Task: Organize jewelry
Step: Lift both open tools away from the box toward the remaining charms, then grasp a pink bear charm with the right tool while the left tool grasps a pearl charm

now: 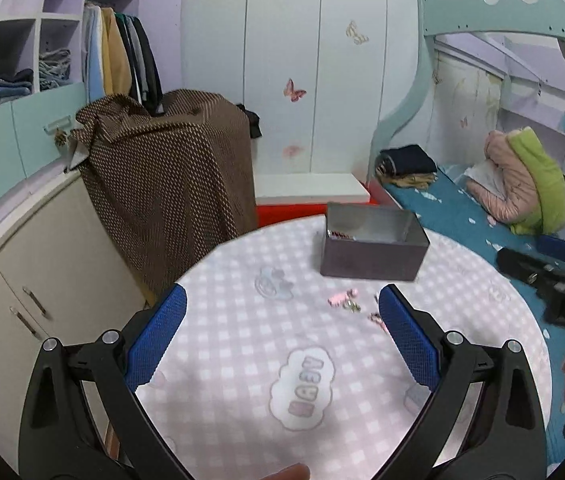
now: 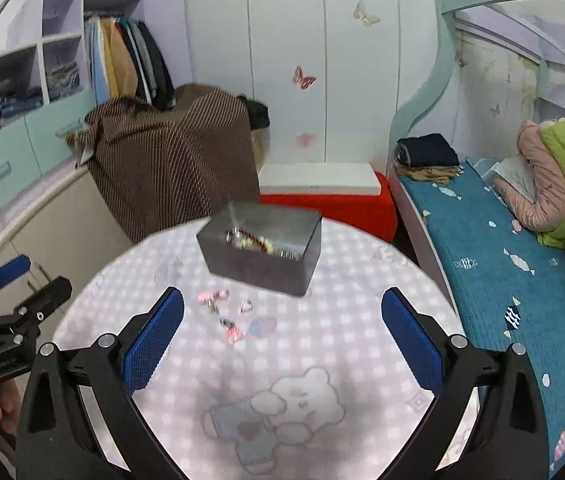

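Note:
A grey open box (image 1: 374,246) stands at the far side of a round table with a pink checked cloth (image 1: 242,352). In the right wrist view the box (image 2: 260,254) holds several pieces of jewelry (image 2: 250,242). Small pink and metal jewelry pieces (image 1: 344,300) lie loose on the cloth in front of the box; they also show in the right wrist view (image 2: 218,304). My left gripper (image 1: 282,308) is open and empty above the cloth. My right gripper (image 2: 282,312) is open and empty, short of the box.
A brown cloth-covered object (image 1: 170,176) stands behind the table on the left, next to cabinets (image 1: 42,264). A bed with a blue cover (image 2: 502,264) runs along the right. A red stool with a white board (image 2: 322,192) sits behind the table.

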The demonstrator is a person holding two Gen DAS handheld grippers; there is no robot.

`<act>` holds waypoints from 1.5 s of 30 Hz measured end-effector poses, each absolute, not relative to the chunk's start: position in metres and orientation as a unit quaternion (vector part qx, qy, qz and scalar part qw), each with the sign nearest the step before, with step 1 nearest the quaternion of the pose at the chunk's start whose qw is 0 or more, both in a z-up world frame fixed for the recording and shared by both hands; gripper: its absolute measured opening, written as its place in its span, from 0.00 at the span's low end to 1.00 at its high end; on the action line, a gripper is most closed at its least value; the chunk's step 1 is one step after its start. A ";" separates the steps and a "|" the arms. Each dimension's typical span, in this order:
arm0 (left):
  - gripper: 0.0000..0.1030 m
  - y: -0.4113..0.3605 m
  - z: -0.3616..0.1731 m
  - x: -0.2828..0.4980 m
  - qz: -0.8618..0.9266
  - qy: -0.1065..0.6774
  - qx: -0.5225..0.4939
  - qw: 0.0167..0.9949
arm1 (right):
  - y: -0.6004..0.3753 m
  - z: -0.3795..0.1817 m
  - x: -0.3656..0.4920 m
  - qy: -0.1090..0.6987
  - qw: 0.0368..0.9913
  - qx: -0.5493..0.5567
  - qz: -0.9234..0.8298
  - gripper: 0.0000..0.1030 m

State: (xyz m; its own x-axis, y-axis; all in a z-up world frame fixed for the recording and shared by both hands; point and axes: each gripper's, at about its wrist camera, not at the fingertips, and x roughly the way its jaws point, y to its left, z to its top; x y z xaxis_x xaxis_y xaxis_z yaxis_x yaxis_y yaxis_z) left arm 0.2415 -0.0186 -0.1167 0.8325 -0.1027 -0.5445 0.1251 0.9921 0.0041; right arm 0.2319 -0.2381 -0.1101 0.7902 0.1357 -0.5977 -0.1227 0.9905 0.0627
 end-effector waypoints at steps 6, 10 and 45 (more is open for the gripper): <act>0.94 -0.024 -0.133 0.247 -0.063 0.301 0.025 0.951 | -0.225 -0.145 0.250 0.357 0.930 -0.005 0.086 0.93; 0.94 -0.025 -0.141 0.252 -0.064 0.310 0.026 0.948 | -0.217 -0.168 0.266 0.383 0.918 -0.015 0.103 0.93; 0.94 -0.072 -0.212 0.338 -0.083 0.395 0.040 0.914 | -0.225 -0.216 0.302 0.424 0.897 -0.015 0.127 0.14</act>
